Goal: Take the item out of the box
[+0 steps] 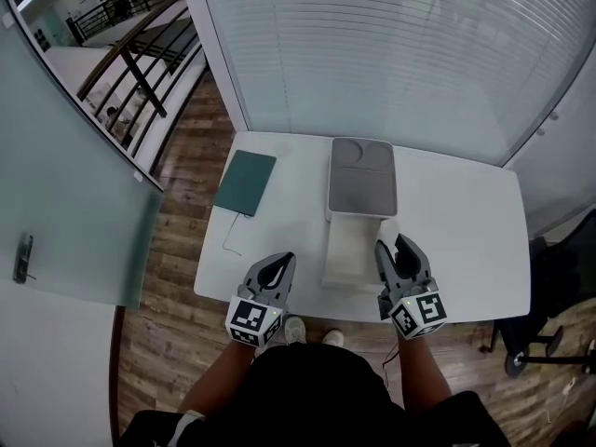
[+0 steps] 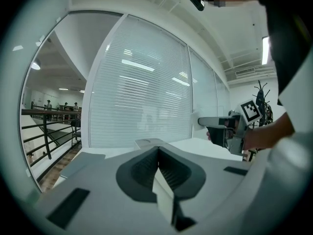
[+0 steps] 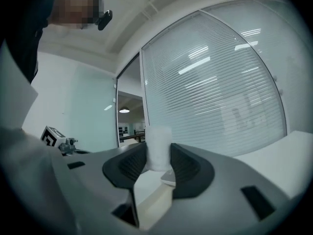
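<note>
Grey left gripper (image 1: 279,261) and right gripper (image 1: 393,246), black ribbed pads (image 2: 143,171), black-and-white marker cubes (image 1: 253,320), black top (image 1: 307,389), white shoes (image 1: 294,328)

- item (image 3: 159,148): small frosty-white block, standing upright, pinched in the right gripper's (image 3: 159,161) jaws, up in the air just right of the box
- box (image 1: 346,250): white, lying open and flat, grey lid (image 1: 361,177) at its far end

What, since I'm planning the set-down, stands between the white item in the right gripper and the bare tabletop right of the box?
Nothing visible does. The right gripper holds the frosted white item by the right edge of the open white box; the white tabletop beyond looks bare.
</note>
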